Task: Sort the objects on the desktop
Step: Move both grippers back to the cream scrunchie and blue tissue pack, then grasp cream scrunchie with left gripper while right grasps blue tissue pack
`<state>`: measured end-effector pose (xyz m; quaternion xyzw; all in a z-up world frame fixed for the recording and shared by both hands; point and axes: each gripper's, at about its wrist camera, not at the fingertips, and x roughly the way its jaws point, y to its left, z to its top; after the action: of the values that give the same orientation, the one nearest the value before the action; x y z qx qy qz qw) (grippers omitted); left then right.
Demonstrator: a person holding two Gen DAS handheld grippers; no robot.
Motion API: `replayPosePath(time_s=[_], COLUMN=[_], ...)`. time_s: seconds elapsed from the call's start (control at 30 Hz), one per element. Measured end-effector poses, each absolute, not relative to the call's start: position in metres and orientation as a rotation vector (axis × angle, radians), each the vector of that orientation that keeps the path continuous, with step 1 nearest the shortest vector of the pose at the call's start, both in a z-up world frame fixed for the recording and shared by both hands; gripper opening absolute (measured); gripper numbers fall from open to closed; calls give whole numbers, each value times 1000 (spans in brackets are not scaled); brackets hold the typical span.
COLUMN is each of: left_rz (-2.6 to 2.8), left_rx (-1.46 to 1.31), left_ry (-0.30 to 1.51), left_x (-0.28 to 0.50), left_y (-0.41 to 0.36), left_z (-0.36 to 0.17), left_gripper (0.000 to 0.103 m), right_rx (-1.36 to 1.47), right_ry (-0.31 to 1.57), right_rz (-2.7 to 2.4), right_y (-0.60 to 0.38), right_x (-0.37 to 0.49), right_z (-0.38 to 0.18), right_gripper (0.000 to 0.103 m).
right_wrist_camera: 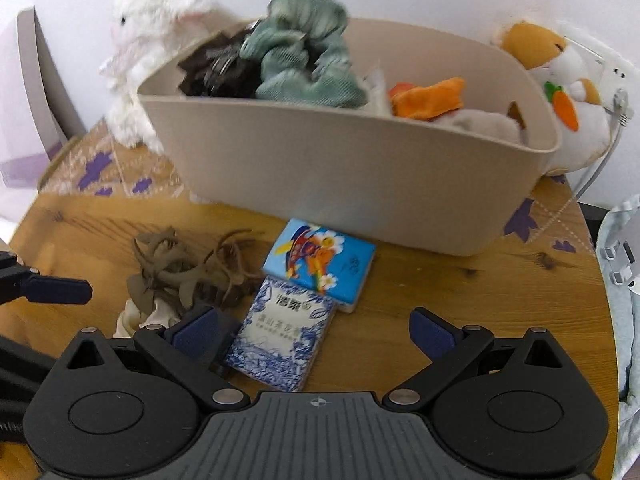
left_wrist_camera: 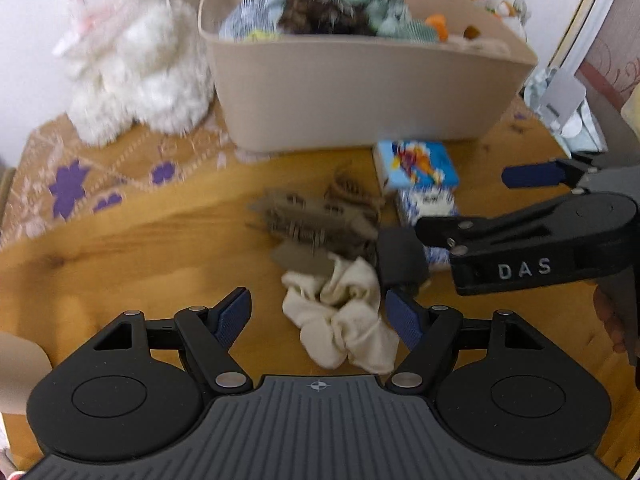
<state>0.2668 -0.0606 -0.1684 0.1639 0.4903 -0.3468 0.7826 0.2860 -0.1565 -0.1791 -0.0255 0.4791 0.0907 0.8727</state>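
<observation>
On the wooden table [left_wrist_camera: 120, 248] lies a cream scrunchie [left_wrist_camera: 340, 320], between the spread fingers of my left gripper [left_wrist_camera: 320, 314], which is open just above it. Behind it are brown hair claws [left_wrist_camera: 316, 220], a blue cartoon tissue pack [left_wrist_camera: 416, 164] and a blue-and-white pack [left_wrist_camera: 428, 204]. My right gripper [left_wrist_camera: 456, 216] reaches in from the right, open. In the right wrist view the right gripper [right_wrist_camera: 314, 332] hangs open over the blue-and-white pack [right_wrist_camera: 280, 340], pads apart from it. The cartoon pack [right_wrist_camera: 320, 264], claws [right_wrist_camera: 188, 272] and scrunchie [right_wrist_camera: 132, 316] lie around it.
A beige bin [left_wrist_camera: 360, 92] [right_wrist_camera: 340, 168] stands at the back with a green scrunchie, dark clips and small toys inside. A white plush bunny [left_wrist_camera: 128, 52] sits left of it on a flowered mat [left_wrist_camera: 80, 184]. An orange-and-white plush [right_wrist_camera: 568, 92] leans at the right wall.
</observation>
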Motion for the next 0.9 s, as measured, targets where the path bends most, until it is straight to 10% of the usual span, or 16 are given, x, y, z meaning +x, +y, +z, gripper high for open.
replayPosePath(time_s=[0.53, 0.9], left_rz=[-735, -732], left_rx=[372, 397], left_ry=[1080, 1030], left_x=[270, 271], left_y=[-67, -64], left_z=[-195, -198], left_gripper=[76, 71], right_rx=[4, -38], right_ry=[1046, 1110], right_rz=[114, 113], right_y=[-150, -153], right_x=[309, 307], right_z=[-186, -202], right_gripper=[103, 81])
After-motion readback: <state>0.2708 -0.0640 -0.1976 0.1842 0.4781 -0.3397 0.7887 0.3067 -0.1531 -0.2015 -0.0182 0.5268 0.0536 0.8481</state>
